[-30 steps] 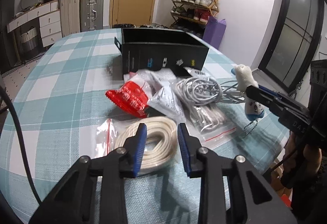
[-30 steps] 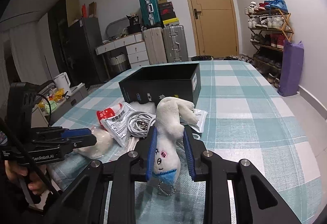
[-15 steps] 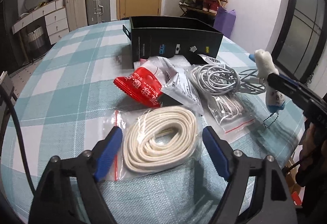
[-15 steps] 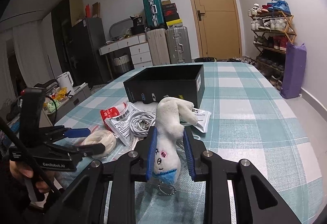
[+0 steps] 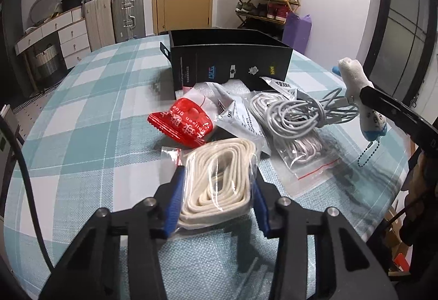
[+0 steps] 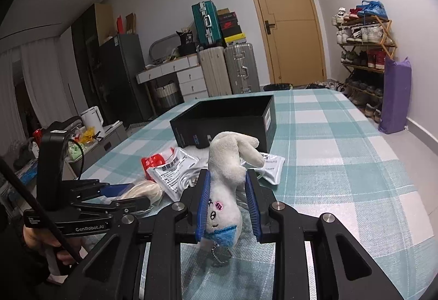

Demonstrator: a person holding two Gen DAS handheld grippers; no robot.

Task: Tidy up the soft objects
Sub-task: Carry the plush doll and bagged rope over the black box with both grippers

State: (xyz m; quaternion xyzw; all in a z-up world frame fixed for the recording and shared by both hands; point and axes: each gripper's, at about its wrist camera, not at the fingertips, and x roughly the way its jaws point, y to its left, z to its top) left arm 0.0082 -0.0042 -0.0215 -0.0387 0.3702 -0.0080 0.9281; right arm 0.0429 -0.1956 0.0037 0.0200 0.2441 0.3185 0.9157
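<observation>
Cream rope coil in a clear zip bag sits between the left gripper fingers; jaws just closed in from wide, blue pads now pressing the bag on both sides, bag squeezed narrow and resting on the table. Right gripper is clamped tight on a white plush keychain toy, held off the checked teal cloth, head down, ball chain dangling below, legs sticking up past the fingers. Person's hand on the left gripper's handle shows in the right wrist view.

Just beyond the rope bag: red packet, white printed pouch overlapping it, loose grey cable bundle, and a second zip bag of pale cable partly under that bundle. All bunched together, touching or overlapping.

Behind the pile: open black box, near wall touching the pouches, inside not visible from here.

Far back: suitcases, white drawers, yellow door, shoe rack, purple bag on the floor.
</observation>
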